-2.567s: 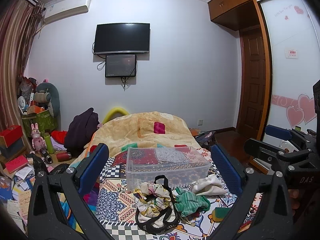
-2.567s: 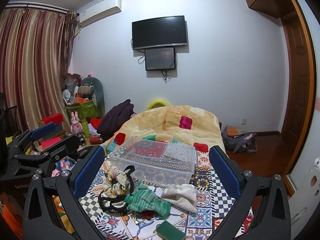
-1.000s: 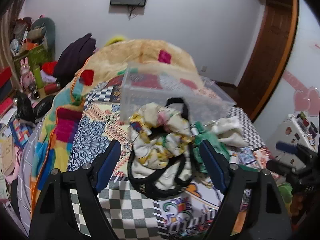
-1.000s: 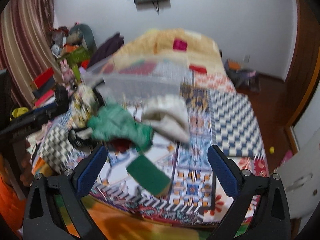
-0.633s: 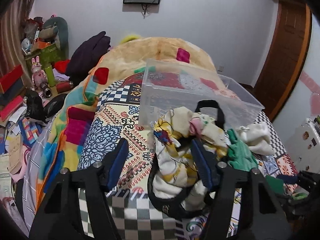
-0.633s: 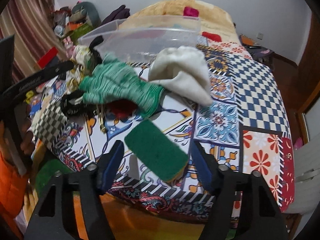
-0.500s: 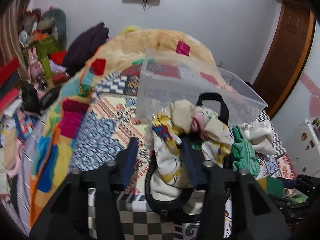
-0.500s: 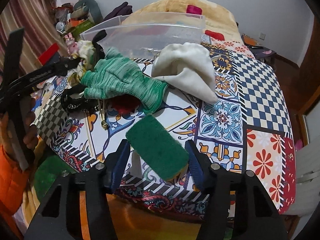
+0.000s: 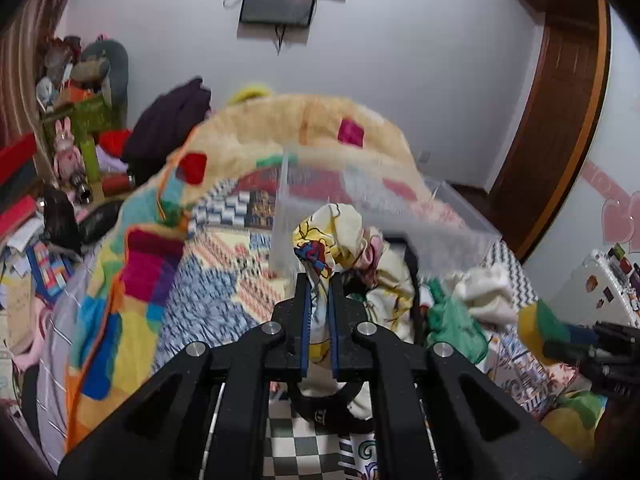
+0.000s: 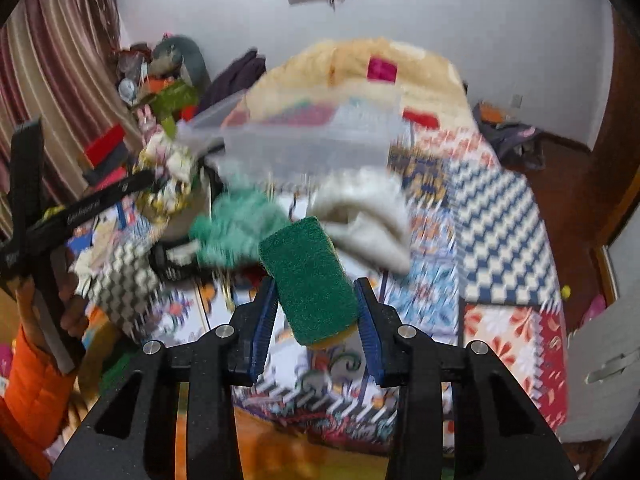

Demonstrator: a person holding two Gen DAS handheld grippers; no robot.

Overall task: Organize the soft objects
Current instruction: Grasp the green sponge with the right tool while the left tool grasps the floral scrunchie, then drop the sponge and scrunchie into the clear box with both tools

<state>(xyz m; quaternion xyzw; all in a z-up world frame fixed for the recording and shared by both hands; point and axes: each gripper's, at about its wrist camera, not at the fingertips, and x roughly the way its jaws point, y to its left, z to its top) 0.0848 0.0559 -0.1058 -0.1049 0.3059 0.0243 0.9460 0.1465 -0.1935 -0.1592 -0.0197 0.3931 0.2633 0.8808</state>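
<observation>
Green sponge: a rectangular green scouring sponge with a yellow underside (image 10: 310, 280) sits clamped between the blue pads of the right gripper (image 10: 316, 312), whose jaws have just been closing onto it, above the near edge of the patterned bedspread (image 10: 500, 216).
Floral pouch: the left gripper (image 9: 319, 312) is clenched on the cream floral fabric pouch with black strap (image 9: 352, 240), just in front of the clear plastic storage box (image 9: 380, 204).
Loose pieces: a green knitted glove (image 10: 236, 228) and a white cloth (image 10: 368, 216) lie beside each other on the bedspread.
</observation>
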